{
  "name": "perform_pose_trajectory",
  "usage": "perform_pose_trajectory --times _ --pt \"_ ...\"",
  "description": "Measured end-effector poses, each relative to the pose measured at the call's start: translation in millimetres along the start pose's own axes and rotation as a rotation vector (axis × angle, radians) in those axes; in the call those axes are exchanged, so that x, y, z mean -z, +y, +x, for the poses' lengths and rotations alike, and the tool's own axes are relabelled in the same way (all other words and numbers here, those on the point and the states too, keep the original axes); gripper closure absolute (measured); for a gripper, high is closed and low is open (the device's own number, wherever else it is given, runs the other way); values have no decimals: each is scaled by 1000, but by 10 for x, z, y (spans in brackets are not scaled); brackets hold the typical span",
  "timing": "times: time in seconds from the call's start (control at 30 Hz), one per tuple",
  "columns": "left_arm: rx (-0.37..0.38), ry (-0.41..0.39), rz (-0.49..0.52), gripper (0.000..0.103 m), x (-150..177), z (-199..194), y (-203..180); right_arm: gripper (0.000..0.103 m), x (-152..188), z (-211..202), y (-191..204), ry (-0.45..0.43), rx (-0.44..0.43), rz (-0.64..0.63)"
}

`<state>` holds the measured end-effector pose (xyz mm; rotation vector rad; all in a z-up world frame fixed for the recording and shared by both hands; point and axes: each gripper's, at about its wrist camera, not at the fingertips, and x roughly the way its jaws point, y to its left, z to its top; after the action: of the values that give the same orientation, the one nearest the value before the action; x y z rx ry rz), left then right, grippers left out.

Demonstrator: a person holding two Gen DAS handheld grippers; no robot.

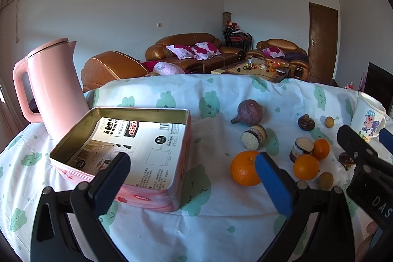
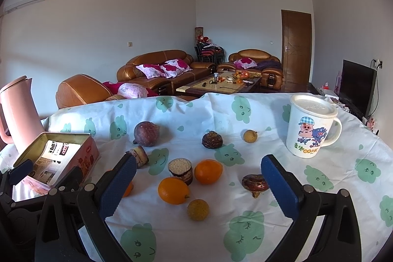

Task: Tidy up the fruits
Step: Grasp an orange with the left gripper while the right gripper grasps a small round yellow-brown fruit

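While left wrist crops mug (image 1: 367,118), right wrist shows lid (image 2: 313,104).

Tin (image 1: 127,154) left on worktop (image 2: 196,232), kettle (image 1: 52,85) behind it; fruits (image 2: 173,189) scattered centre; mug (image 2: 310,125) far right.

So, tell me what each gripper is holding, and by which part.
Nothing is held. The left gripper and right gripper are both open above the tablecloth.

Left tool (image 1: 194,178) and right tool (image 2: 199,181) both level, spread wide, empty.
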<state>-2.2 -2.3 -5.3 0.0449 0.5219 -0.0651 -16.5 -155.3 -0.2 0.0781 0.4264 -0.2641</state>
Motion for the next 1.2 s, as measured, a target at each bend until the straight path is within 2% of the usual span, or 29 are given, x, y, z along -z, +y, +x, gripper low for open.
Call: perform_pose_trajectory --times 0.13,0.23,0.33,0.37,0.43,0.5,0.53,0.67,0.77,0.87,0.97,1.03,1.13,1.2 --pt "31 2 7 0 36 -17 -40 1 -55 29 -235 -13 85 -20" --pt "78 20 24 0 54 -14 -102 1 -60 115 -500 30 112 -7" --pt "137 65 45 0 36 29 -196 2 -34 206 -750 91 55 47" --pt "162 78 54 1 36 39 -233 5 -24 243 -796 114 33 61" --pt "206 102 81 7 56 40 -334 19 -3 324 -797 168 -15 58" --pt "220 120 128 10 77 34 -434 56 45 407 -743 228 -78 49" --pt "216 129 145 13 85 40 -463 60 73 431 -698 258 -128 45" --pt "212 177 141 18 93 94 -395 60 171 443 -490 327 -274 26" --pt "217 207 107 18 82 149 -321 60 220 442 -317 343 -288 -48" --pt "216 202 129 23 82 150 -363 60 243 493 -284 373 -282 -62" --pt "210 183 143 23 44 132 -399 62 312 610 -266 463 -310 -69" --pt "216 182 135 23 6 138 -411 73 318 593 -250 458 -324 -81" --pt "247 183 132 23 -50 145 -491 75 315 557 -234 449 -301 -101" --pt "279 190 148 23 -86 153 -609 75 262 504 -318 411 -276 -79"
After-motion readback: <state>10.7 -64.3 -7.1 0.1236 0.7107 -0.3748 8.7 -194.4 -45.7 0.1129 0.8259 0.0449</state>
